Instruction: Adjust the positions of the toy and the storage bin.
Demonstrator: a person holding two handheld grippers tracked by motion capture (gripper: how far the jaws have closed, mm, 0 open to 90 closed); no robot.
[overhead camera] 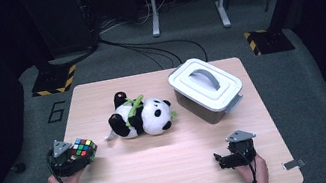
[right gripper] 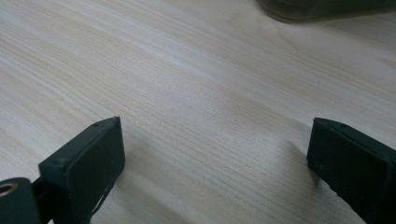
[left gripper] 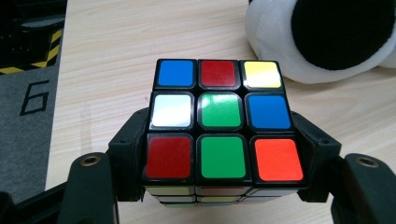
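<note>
gripping rubik's cube (left gripper: 219,123) at table (overhead camera: 173,160) near-left edge, left gripper (overhead camera: 79,154) clenched on it; right gripper (right gripper: 215,158) released, nothing grasped.

Black gripper (overhead camera: 81,156) bodies, grey 3-cornered top plates, trailing black cables
</note>
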